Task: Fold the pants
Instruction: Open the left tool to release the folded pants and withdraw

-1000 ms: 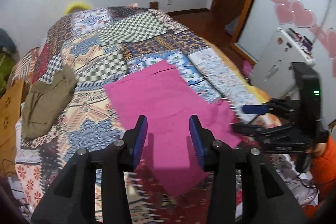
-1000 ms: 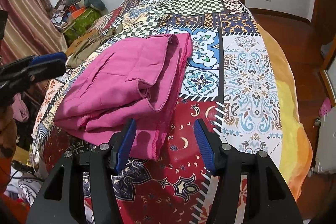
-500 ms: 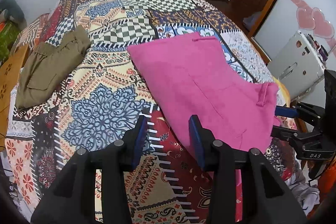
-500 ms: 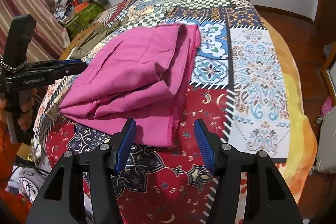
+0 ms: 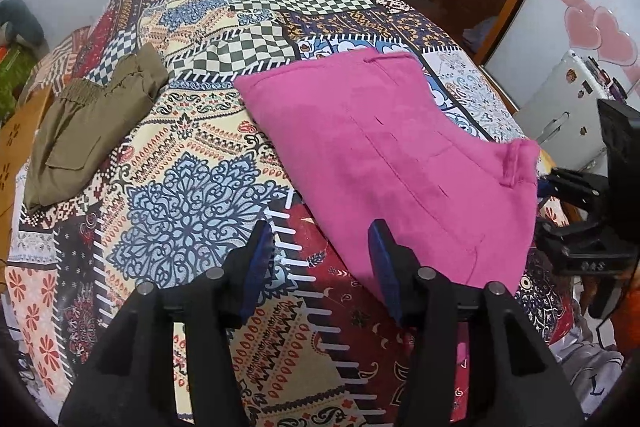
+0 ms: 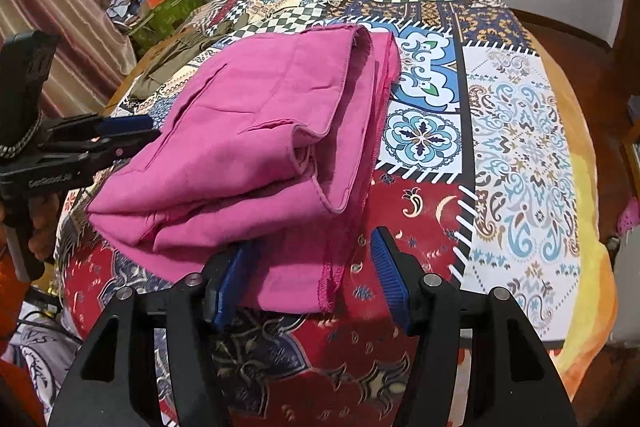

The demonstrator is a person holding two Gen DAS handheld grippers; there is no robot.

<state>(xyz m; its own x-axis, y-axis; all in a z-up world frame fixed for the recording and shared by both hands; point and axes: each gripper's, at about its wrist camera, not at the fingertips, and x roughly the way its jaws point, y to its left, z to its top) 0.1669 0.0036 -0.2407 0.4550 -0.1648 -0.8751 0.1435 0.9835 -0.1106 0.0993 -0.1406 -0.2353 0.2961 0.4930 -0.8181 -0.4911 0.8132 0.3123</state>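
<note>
Left wrist view: pink pants (image 5: 384, 155) folded, spread from centre to right of frame on patchwork bedspread (image 5: 192, 155). Left gripper (image 5: 320, 255) low centre, jaws opening, nothing between them, right finger overlapping the near hem. Olive garment (image 5: 88, 131) set aside at left, likely finished.

Right wrist view: pants (image 6: 248, 155) stacked in layers, centre-left. Right gripper (image 6: 312, 263) jaws apart, straddling the loose bottom edge, unclamped; apparently positioned for next fold.
</note>
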